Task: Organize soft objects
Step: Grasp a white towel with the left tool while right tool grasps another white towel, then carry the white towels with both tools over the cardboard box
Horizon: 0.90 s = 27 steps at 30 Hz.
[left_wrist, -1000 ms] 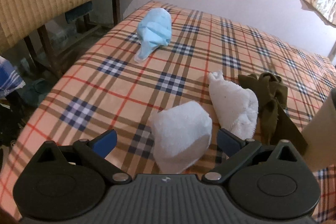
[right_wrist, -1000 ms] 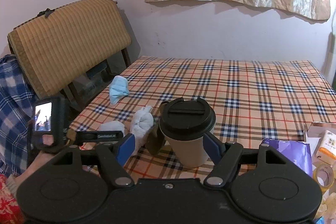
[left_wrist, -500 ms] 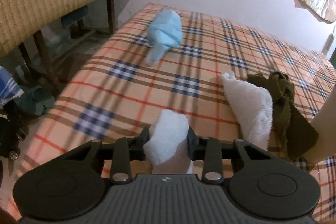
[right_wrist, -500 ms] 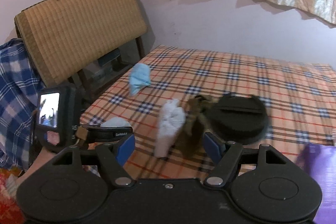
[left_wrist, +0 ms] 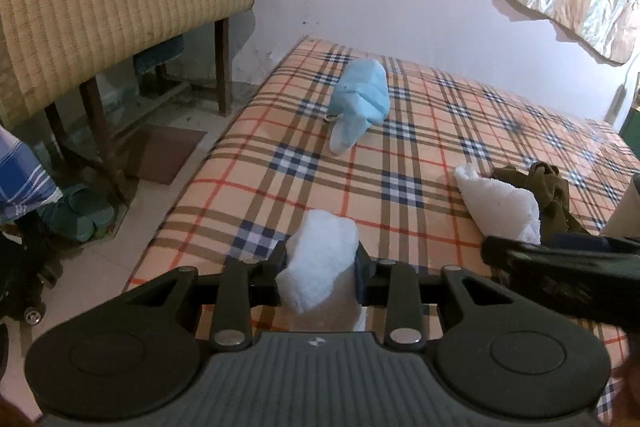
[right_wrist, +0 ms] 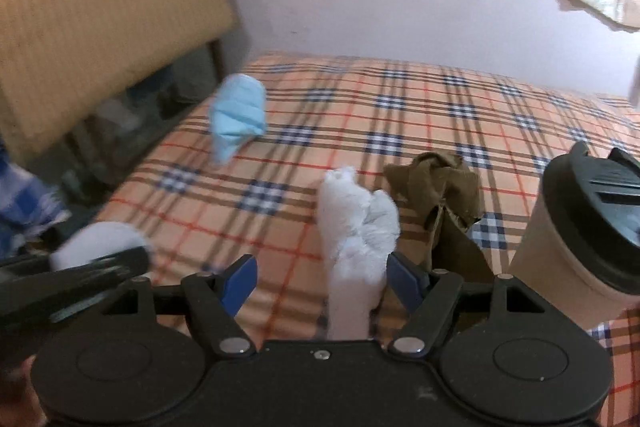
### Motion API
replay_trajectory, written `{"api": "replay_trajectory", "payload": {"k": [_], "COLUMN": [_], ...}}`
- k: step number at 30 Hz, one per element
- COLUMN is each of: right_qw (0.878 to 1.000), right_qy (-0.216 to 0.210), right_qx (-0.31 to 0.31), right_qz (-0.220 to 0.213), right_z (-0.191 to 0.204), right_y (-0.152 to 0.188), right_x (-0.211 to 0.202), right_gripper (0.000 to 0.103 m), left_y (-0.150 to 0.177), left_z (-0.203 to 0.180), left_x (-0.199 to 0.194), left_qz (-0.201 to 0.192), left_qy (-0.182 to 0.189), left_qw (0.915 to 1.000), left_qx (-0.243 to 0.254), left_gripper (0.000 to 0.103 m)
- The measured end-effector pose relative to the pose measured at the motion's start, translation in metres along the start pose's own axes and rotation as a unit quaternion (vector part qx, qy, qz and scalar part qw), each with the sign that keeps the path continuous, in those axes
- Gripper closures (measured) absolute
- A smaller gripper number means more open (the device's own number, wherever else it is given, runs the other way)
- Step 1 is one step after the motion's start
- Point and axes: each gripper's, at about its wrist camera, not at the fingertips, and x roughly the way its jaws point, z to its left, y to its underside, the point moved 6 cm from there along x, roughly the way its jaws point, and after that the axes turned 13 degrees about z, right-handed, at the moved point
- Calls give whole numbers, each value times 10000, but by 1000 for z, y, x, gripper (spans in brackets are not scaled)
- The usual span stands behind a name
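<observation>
Left gripper has clamped white cloth; right gripper open; no legible writing.

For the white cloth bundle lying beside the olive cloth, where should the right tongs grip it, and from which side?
Probably across the wide, puffy middle of the white cloth bundle, coming from its near end along its length. It tapers to a narrow tip at the far end, and the olive cloth crowds its right flank. The right tongs already stand open, one finger on either side of it.
</observation>
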Motion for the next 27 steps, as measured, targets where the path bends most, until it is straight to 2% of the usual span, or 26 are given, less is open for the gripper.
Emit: {"api": "replay_trajectory", "payload": {"k": [3, 7, 8, 10, 12, 15, 19, 27], "right_qw": [9995, 9994, 9995, 9996, 9995, 9993, 9989, 9967], "right_qy": [244, 170, 56, -26, -223, -293, -405, -519], "right_qx": [193, 240, 250, 202, 63, -180, -250, -516], "right_qz": [54, 170, 188, 182, 196, 143, 50, -346], "right_z": [-7, -12, -12, -10, -3, 6, 6, -12], "right_y": [-10, -18, -19, -18, -15, -6, 8, 17], "right_x": [19, 40, 43, 43, 38, 20, -14, -91], "right_gripper": [19, 18, 22, 46, 48, 49, 49, 49], "left_y": [-3, -4, -4, -4, -4, -2, -1, -1], "left_z": [-4, -8, -8, -7, -5, -1, 0, -28], "left_x": [3, 3, 3, 4, 4, 3, -4, -51], "left_qz": [-28, -92, -87, -92, -100, -59, -50, -222], "left_qy": [118, 194, 220, 231, 211, 214, 30, 178], "left_qw": [9999, 9997, 9997, 9997, 9997, 9996, 9996, 9995], "left_qx": [13, 87, 68, 19, -43, -162, -262, -158], "left_gripper": [70, 70, 70, 70, 70, 70, 71, 72]}}
